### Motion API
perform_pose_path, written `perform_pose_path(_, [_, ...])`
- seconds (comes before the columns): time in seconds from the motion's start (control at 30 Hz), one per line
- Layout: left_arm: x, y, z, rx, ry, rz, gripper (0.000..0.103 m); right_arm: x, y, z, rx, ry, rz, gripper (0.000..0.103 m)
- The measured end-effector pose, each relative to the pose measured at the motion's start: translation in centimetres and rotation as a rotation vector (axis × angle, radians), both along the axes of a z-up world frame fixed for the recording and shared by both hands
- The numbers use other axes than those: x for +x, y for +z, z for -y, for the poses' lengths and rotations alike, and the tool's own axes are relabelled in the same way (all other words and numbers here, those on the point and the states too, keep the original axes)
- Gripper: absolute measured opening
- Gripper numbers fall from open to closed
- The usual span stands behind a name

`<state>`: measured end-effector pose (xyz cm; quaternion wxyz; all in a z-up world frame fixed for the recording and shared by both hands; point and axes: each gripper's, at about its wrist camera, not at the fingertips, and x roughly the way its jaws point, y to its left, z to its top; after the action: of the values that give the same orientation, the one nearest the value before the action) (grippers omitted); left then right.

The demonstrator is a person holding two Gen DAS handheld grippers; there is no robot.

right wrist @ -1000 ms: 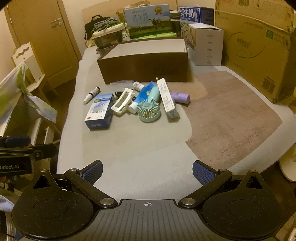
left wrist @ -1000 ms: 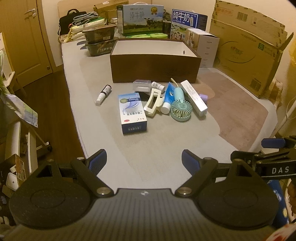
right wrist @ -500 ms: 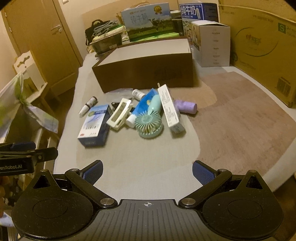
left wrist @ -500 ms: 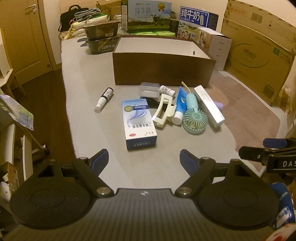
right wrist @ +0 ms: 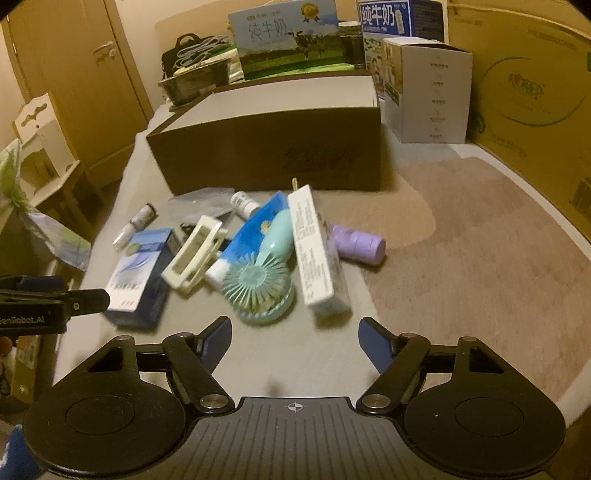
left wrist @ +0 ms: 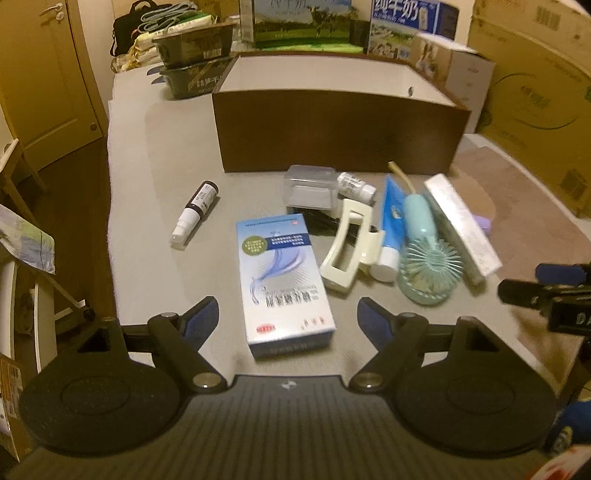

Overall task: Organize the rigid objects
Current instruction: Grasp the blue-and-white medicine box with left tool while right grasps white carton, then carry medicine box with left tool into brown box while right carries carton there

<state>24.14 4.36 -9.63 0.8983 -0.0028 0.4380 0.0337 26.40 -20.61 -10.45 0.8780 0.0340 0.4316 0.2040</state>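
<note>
My left gripper hangs spread around the blue-white medicine box; my right gripper, also spread, faces the mint handheld fan. Blur possibly hides contact; closing off-centre could skid the box into the white clip.

I'm looking into a room in a home, used partly for storage: a wooden door with a lever handle, a carpeted platform strewn with toiletries, milk cartons and flattened cardboard boxes stacked along the wall, and a black bag in the corner.
</note>
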Motion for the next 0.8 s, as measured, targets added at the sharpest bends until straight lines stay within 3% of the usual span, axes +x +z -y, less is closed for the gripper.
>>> perform_pose_path(0.4, [4.8,-3.5,-1.1,0.035,0.004,-0.074,0.08,5.5,-2.5,-1.3,-0.031,0.024,0.003,0.067])
perform_pose_path(0.47, [5.2,-3.9,-1.1,0.036,-0.003,-0.08,0.075,6.1,-2.8,-1.4,-0.03,0.028,0.0,0.067])
perform_pose_path(0.53, [5.6,-4.1,-1.3,0.025,-0.006,-0.084,0.064,6.6,-3.0,-1.5,-0.031,0.032,-0.004,0.066])
perform_pose_path(0.8, [6.9,-4.3,-2.6,0.031,-0.027,-0.09,0.063,8.0,-3.5,-1.9,-0.038,0.042,-0.015,0.06])
